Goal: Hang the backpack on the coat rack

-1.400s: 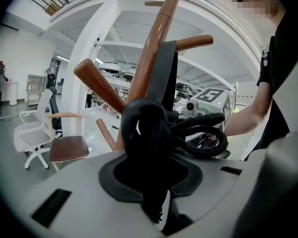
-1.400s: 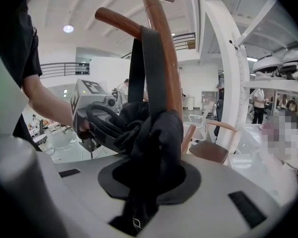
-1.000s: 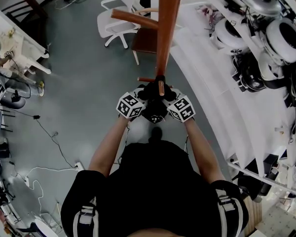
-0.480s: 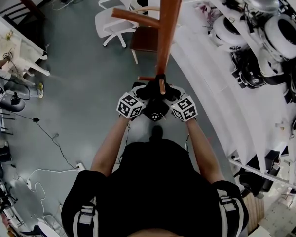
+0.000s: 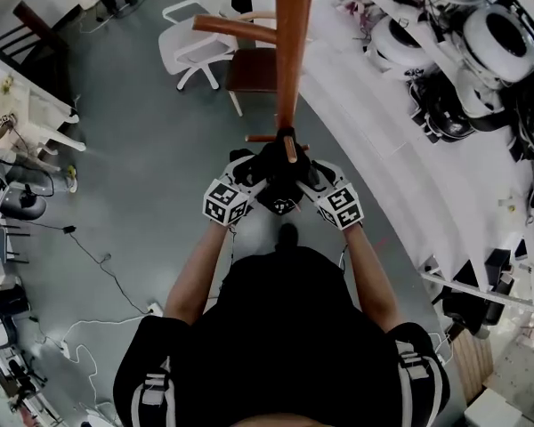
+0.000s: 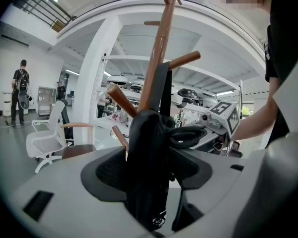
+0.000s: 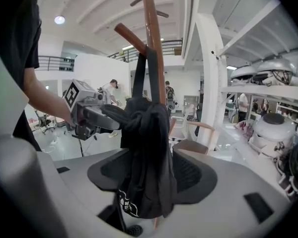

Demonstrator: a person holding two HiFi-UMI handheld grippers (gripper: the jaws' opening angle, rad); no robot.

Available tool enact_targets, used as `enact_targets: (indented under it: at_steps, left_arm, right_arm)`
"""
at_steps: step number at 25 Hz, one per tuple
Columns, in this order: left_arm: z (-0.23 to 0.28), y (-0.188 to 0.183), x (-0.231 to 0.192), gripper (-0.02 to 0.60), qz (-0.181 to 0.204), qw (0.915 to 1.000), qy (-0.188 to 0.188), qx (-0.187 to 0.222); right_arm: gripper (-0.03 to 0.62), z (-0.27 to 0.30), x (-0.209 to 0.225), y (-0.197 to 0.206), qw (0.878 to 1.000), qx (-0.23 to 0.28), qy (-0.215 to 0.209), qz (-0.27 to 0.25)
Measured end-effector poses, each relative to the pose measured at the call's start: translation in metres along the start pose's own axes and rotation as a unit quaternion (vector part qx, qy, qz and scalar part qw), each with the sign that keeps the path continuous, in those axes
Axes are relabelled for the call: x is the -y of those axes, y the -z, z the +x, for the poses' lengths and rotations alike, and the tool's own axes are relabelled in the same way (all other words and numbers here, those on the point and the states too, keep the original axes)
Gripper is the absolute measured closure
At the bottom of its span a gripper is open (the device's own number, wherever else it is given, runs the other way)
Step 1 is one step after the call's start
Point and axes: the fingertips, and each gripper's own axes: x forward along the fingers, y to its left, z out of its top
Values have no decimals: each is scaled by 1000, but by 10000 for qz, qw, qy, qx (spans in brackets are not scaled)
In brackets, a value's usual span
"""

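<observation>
left gripper [image 6: 149,171] and right gripper [image 7: 154,175] jaws just opened, pads clear of the black backpack [image 5: 280,163] between them; it looks hung on the coat rack [image 5: 291,52]; only withdrawal left.

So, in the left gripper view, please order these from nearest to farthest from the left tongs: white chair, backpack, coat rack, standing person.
1. backpack: centre foreground.
2. coat rack: centre, just behind the backpack.
3. white chair: lower left, on the floor beyond.
4. person: far left, at the back.
</observation>
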Motion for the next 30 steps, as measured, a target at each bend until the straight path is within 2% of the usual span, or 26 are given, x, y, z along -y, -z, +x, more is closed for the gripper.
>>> enact_targets:
  at_steps: [3,5,6,8,9,14,18,22,30]
  left_arm:
    - [-17,-1,5,313,81,9999,-33,90]
    - [-30,-2,12,313,178,9997,-28,175]
    - [-37,-4,16,319,233,9995,-2,230]
    - [-53,-7,23,376,322,9988,80,361]
    - [-61,-9,26,403,355,9984,130,418]
    - [-90,-9,45,536,351,9971,554,397]
    - [-113,-3,65,551,467,9941,929,306]
    - [-141,7,79,552,624,9911,1159,201]
    - [-209,28,97,552,753,9866,1442,114]
  right_arm:
    - [338,-13,-15,-4,9999,98,61,-112]
    - [431,-23,-30,-6,9998,182,-40,-68]
    - [455,-28,-38,-7,9997,227,-77,-69]
    - [550,-37,-53,-12,9994,293,-41,-168]
    - [577,-41,-59,-14,9992,318,3,-232]
    - [577,-54,-90,-21,9984,331,154,-429]
    - [578,-59,-113,-22,9978,409,279,-433]
    - [579,-62,-137,-19,9981,402,439,-174]
    - [579,-66,-204,-23,9963,454,712,-137]
